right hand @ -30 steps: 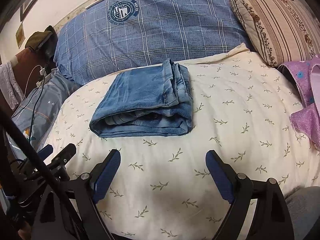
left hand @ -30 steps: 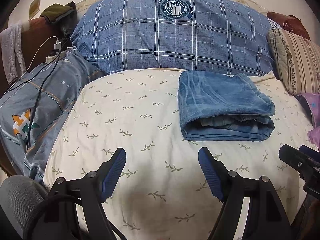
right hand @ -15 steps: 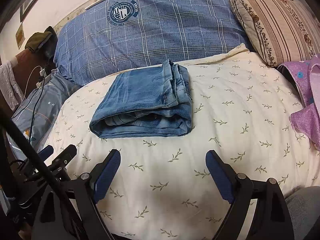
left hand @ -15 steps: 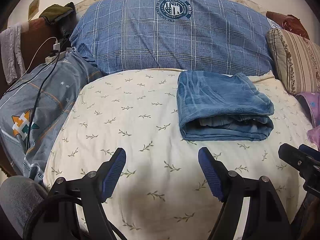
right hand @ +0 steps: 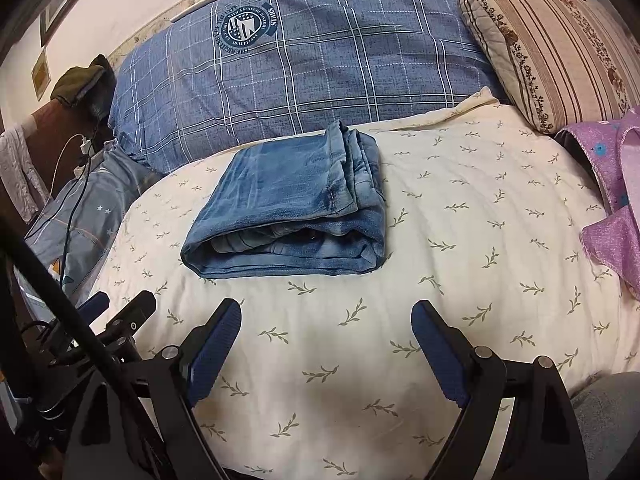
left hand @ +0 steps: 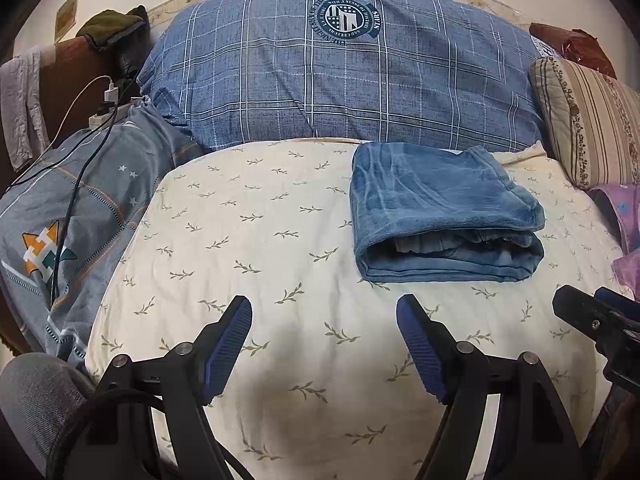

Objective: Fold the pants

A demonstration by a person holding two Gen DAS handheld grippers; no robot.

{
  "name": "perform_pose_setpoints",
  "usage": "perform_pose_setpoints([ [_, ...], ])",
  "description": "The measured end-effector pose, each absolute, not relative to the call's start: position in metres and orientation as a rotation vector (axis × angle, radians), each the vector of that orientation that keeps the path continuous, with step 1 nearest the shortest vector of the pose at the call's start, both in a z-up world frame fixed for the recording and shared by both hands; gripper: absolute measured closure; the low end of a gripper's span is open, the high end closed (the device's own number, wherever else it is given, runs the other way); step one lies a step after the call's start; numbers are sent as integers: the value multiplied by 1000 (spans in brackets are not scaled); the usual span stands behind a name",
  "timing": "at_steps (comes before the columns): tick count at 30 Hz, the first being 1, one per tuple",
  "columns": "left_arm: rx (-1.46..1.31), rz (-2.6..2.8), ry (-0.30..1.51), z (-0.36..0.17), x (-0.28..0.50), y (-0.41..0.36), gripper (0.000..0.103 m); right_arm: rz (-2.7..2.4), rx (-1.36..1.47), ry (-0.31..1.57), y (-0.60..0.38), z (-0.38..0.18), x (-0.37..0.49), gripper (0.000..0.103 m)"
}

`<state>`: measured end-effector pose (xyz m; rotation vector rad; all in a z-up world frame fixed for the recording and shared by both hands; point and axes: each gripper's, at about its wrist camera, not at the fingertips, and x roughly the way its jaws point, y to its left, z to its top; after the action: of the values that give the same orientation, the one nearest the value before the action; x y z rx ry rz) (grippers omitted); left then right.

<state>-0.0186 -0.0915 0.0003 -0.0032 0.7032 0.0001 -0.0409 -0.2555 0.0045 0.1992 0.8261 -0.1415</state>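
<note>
Blue denim pants (left hand: 444,212) lie folded into a thick rectangle on the cream leaf-print bedspread (left hand: 260,240), the rolled fold facing me. In the right wrist view the same pants (right hand: 292,208) sit just beyond the fingers. My left gripper (left hand: 324,316) hovers open over bare bedspread, short of the pants and to their left, nothing between its blue pads. My right gripper (right hand: 326,322) is open too, near the pants' front edge, holding nothing. Each gripper's tip shows at the edge of the other's view.
A big blue plaid pillow (left hand: 340,72) lies behind the pants. A striped floral pillow (right hand: 560,40) and purple cloth (right hand: 612,208) lie at the right. A grey-blue quilt (left hand: 80,208) with a charger cable (left hand: 76,168) lies at the left.
</note>
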Motion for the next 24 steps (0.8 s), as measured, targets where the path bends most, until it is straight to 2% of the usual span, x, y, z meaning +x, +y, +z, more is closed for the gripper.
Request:
perform_pose_setpoints([
  [24,4,-3,704,0,-19,-93,28,-143,203,819,-254,5,-41,15],
])
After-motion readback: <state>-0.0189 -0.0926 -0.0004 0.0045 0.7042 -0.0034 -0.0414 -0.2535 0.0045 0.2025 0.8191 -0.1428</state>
